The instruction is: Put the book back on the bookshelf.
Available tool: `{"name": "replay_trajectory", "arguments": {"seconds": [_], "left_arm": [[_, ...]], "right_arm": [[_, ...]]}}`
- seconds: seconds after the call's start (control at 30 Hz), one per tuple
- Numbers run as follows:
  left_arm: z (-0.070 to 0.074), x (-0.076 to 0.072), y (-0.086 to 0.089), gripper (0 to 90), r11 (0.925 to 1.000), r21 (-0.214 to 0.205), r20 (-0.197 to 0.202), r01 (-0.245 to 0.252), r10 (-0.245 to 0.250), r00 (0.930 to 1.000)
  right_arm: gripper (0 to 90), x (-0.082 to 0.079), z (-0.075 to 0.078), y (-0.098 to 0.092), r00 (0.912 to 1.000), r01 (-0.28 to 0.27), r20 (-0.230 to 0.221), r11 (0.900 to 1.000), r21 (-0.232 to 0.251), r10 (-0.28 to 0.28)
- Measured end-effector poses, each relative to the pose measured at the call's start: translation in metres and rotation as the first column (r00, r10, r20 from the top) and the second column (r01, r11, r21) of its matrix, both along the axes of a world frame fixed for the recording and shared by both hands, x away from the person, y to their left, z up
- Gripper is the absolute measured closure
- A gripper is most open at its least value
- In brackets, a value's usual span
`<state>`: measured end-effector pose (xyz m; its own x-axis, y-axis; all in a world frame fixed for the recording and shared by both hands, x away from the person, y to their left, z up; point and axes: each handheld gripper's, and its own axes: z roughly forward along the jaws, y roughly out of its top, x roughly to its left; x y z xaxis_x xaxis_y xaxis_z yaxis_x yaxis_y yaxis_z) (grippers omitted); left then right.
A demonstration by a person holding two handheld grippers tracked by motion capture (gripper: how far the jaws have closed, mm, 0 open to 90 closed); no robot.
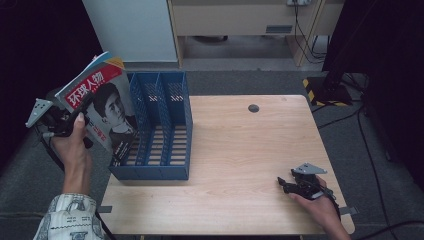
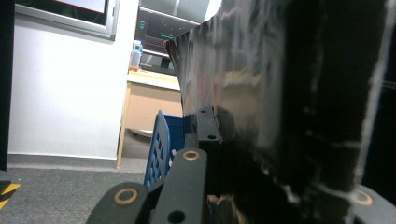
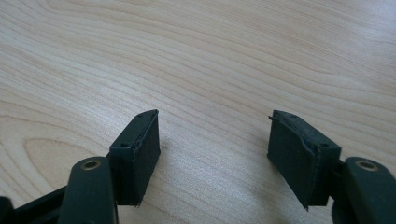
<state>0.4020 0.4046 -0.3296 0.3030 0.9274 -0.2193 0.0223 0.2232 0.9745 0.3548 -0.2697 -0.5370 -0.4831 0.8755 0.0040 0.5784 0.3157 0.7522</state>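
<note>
A magazine [image 1: 100,107] with a red title band and a portrait on its cover is held up, tilted, at the left side of a blue slotted file rack [image 1: 160,130]. My left gripper [image 1: 82,127] is shut on its lower edge, off the table's left side. In the left gripper view the magazine's dark glossy back [image 2: 280,93] hides the right jaw, and the rack's blue wall [image 2: 161,144] shows behind the left jaw. My right gripper [image 1: 286,184] rests low at the table's front right. Its jaws [image 3: 212,135] stand open over bare wood with nothing between them.
The wooden table [image 1: 240,150] has a small dark hole [image 1: 253,108] near its far edge. The rack stands on its left part, with three compartments. A white cabinet [image 1: 132,30] and a wooden desk stand behind; cables lie on the floor at the right.
</note>
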Motion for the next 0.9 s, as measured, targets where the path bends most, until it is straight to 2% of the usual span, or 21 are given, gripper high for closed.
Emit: {"name": "replay_trajectory", "arguments": {"seconds": [0.2,0.37,0.47,0.63,0.9], "left_arm": [[-0.001,0.0,0.001,86.3,1.0,-0.001,-0.01,-0.004,0.004,0.9999],[-0.002,0.0,0.003,86.3,0.9998,-0.011,-0.001,0.015,-0.015,0.9999],[-0.004,0.0,0.003,86.3,1.0,-0.004,-0.005,0.008,-0.008,1.0],[-0.011,0.0,0.004,86.4,0.9998,-0.008,-0.009,0.018,-0.018,0.9998],[-0.021,0.001,0.001,86.4,1.0,-0.002,-0.021,-0.001,0.001,0.9998]], "right_arm": [[34.7,0.0,0.0,0.0,1.0,-0.002,0.0,1.0,0.0,0.002],[34.8,0.0,0.0,0.0,1.0,-0.001,0.001,1.0,0.0,0.001],[34.8,0.0,0.0,0.0,1.0,-0.001,0.001,1.0,0.0,0.001],[34.7,0.0,0.0,0.0,1.0,-0.002,0.002,1.0,-0.001,0.002],[34.8,-0.001,0.0,0.0,1.0,-0.004,0.003,1.0,-0.003,0.004]]}}
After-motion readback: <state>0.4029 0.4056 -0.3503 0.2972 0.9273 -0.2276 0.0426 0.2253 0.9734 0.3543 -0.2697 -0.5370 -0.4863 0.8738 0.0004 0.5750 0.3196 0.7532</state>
